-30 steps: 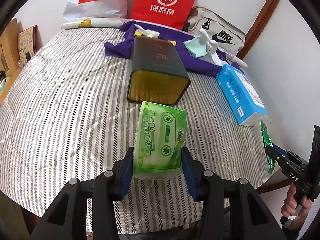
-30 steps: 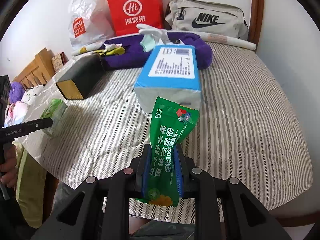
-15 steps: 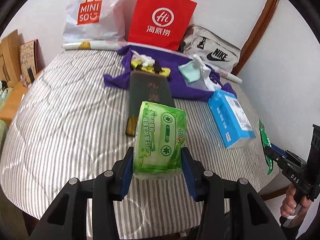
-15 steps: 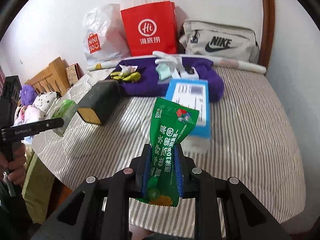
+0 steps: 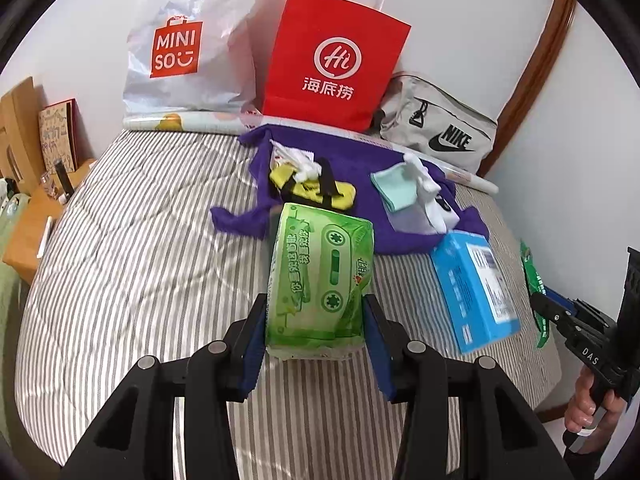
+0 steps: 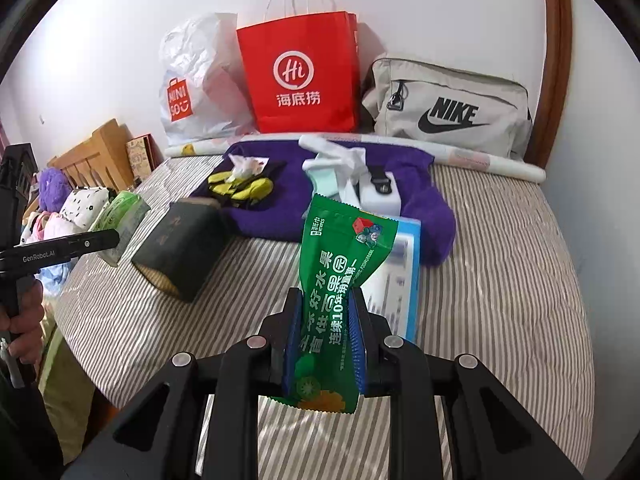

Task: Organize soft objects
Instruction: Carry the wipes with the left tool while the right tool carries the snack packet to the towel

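My left gripper point(image 5: 314, 316) is shut on a light green tissue pack point(image 5: 320, 280) and holds it above the striped bed point(image 5: 140, 280). It also shows at the left of the right wrist view point(image 6: 120, 220). My right gripper point(image 6: 324, 320) is shut on a dark green snack pouch point(image 6: 340, 276), held upright above the bed; the pouch shows at the right of the left wrist view point(image 5: 534, 280). A blue tissue box point(image 5: 472, 288) lies on the bed beside a purple cloth point(image 5: 360, 168) with socks and small soft items on it.
A dark tin box point(image 6: 184, 248) lies on its side on the bed. A Miniso bag point(image 5: 188, 40), a red paper bag point(image 5: 332, 60) and a Nike bag point(image 5: 436, 132) stand at the wall. A wooden shelf point(image 5: 28, 216) is left of the bed.
Both grippers have lifted and drawn back from the bed with their packs still held. The bags at the wall show more fully. The dark tin is now hidden behind the tissue pack in the left view.
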`<act>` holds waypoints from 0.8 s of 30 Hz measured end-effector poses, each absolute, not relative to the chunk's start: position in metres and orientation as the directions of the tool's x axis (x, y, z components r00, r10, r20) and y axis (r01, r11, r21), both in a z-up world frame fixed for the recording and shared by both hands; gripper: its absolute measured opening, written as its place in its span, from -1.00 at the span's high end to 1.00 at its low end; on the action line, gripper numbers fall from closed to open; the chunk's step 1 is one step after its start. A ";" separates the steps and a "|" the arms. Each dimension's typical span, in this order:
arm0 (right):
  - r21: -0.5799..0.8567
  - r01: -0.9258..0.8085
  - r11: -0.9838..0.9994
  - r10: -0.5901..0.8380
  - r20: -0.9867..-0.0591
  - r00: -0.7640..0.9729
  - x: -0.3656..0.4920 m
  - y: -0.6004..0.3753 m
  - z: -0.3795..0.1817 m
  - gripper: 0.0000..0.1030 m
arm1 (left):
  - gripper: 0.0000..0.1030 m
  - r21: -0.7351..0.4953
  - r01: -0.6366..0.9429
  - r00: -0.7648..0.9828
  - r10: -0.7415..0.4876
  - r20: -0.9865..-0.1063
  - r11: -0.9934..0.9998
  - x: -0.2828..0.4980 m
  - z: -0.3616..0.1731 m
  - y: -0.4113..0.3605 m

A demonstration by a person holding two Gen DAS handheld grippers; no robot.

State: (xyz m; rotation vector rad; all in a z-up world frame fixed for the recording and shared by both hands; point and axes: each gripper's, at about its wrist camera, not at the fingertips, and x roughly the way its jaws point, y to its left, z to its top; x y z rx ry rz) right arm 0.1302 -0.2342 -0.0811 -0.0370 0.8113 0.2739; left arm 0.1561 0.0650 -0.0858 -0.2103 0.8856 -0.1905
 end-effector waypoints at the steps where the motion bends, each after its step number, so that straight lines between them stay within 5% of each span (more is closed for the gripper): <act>1: 0.068 -0.256 0.964 0.226 -0.719 0.658 0.137 -0.235 -0.079 0.56 | 0.17 -0.257 0.078 0.620 -0.249 -0.744 0.963 0.159 -0.085 0.065; 24: 0.027 -0.238 0.971 0.178 -0.745 0.642 0.282 -0.244 -0.079 0.55 | 0.16 -0.258 0.053 0.561 -0.243 -0.791 0.965 0.287 -0.090 0.059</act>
